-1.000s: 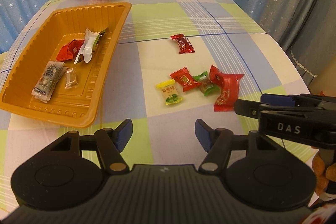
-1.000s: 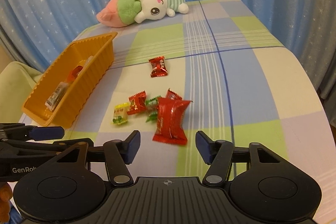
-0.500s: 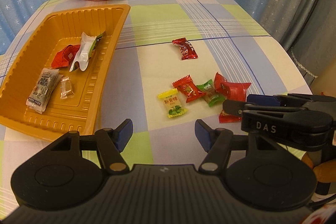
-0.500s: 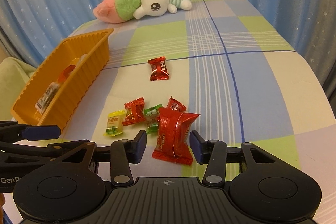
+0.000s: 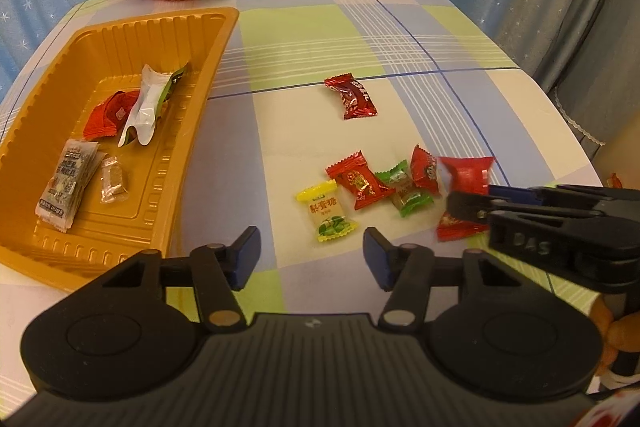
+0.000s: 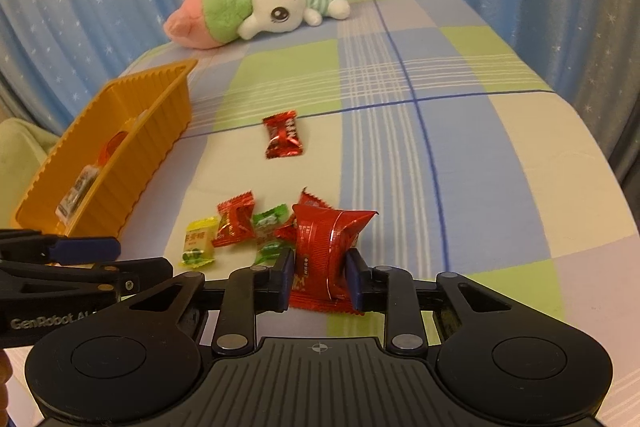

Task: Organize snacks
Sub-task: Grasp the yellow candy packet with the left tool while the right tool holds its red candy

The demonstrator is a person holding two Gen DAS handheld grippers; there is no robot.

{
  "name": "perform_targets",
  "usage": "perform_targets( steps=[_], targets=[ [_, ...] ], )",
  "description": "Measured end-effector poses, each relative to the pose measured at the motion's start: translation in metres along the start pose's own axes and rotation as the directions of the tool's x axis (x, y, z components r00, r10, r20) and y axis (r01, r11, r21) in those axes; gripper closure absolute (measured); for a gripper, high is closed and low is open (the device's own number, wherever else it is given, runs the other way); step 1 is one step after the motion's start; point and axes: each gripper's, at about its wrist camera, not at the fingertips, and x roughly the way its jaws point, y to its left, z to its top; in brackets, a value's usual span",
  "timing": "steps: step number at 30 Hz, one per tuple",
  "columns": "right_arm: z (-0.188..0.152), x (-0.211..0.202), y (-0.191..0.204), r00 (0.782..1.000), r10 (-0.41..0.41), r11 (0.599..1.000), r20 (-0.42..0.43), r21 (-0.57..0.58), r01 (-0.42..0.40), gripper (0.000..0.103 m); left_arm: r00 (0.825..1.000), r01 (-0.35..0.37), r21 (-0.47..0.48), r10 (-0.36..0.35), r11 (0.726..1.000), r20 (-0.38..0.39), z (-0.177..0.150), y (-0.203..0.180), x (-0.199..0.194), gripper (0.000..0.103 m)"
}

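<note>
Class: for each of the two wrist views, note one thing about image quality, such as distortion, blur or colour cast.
Left wrist view: fisheye bends the checked tablecloth edges, and the large red packet is motion-smeared. Right wrist view: warm yellowish cast, dark vignette in the corners, and the plush rabbit is slightly soft.

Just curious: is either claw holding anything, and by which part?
The right claw is closing on the big red snack packet, pads at its lower sides. The left claw holds nothing.
</note>
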Motion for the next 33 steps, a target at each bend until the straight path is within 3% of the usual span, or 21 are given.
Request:
perform_targets(
  steps=[8,14,23,26,27,33],
  targets=[
    [0.003,-0.015,-0.019,0.999,-0.024,0.998,0.022,0.061,0.022,0.075,1.0,0.002,-0.025,-0.002,1.0,0.004,0.01,0.002,0.014,0.062],
    [0.001,-0.023,-0.034,0.998,-0.051,0.994,0.028,0.095,0.048,0.075,1.0,0.018,-0.033,-0.018,0.999,0.002,0.019,0.002,0.028,0.062],
    [-0.001,-0.032,-0.045,0.997,-0.071,0.991,0.029,0.118,0.067,0.075,0.999,0.001,-0.008,-0.001,1.0,-0.033,0.018,-0.003,0.048,0.072],
    [-0.001,-0.033,-0.046,0.997,-0.071,0.991,0.027,0.116,0.067,0.075,0.999,-0.003,0.005,0.003,1.0,-0.032,0.016,-0.006,0.049,0.078],
    [-0.002,-0.033,-0.046,0.997,-0.07,0.991,0.027,0.117,0.067,0.075,1.0,-0.001,0.011,0.001,1.0,-0.03,0.015,-0.007,0.048,0.084],
    [-0.004,-0.038,-0.047,0.998,-0.059,0.992,0.026,0.11,0.056,0.075,1.0,0.006,0.008,-0.006,1.0,-0.02,0.013,-0.006,0.043,0.085]
  ],
)
